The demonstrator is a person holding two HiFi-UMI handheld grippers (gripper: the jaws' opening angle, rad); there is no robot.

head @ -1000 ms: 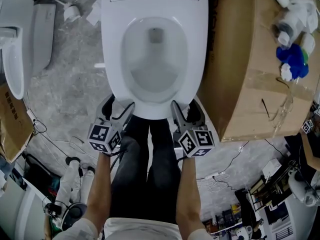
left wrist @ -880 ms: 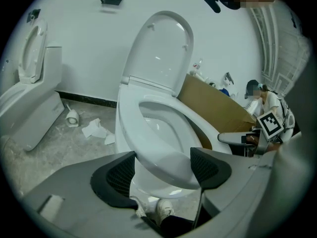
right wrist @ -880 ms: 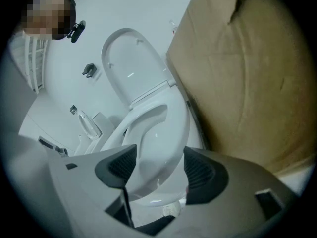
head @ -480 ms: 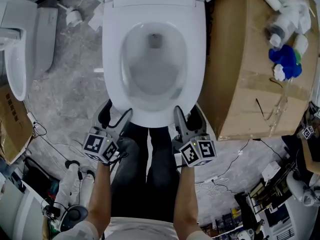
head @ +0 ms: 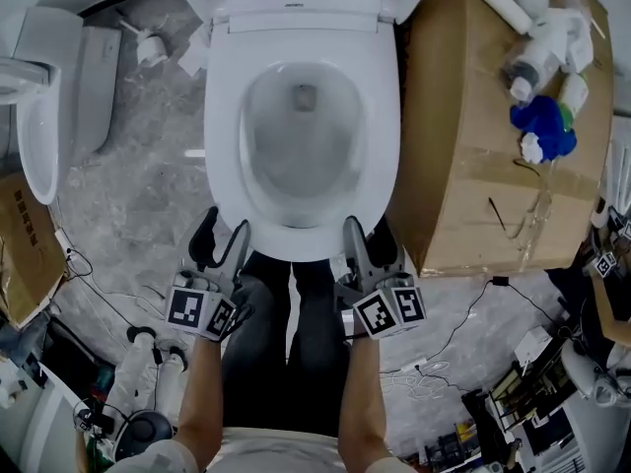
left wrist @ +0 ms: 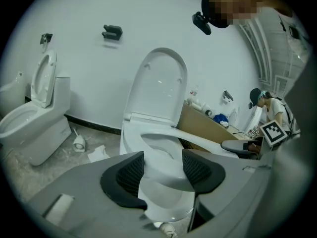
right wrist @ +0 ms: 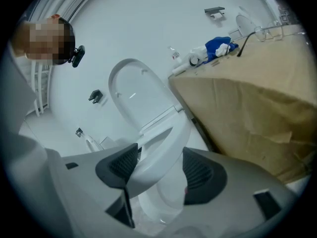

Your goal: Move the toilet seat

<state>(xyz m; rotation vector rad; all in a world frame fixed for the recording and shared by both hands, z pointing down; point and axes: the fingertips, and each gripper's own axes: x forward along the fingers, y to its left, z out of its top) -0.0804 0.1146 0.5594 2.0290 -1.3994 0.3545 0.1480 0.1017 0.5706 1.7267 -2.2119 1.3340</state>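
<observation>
A white toilet stands with its seat (head: 225, 136) down on the bowl and its lid (left wrist: 158, 88) raised against the wall. My left gripper (head: 221, 239) is at the front left of the rim. Its jaws are closing, and the bowl's front shows between the pads (left wrist: 131, 172) without touching them. My right gripper (head: 367, 236) is at the front right, tilted, its jaws opening slightly. The seat's edge (right wrist: 163, 138) runs between its jaws: the left pad (right wrist: 121, 165) lies against the edge and the right pad stands apart. The left gripper (left wrist: 163, 170) and right gripper (right wrist: 158, 167) hold nothing.
A large cardboard box (head: 493, 136) stands close against the toilet's right side, with bottles and a blue item (head: 540, 126) on top. A second toilet (head: 39, 116) stands at the left. Cables and clutter lie on the floor behind me. My legs (head: 296, 323) are between the grippers.
Both grippers sit slightly lower in the head view, still at the front rim. The left gripper's jaws have narrowed a little. The seat has not moved.
</observation>
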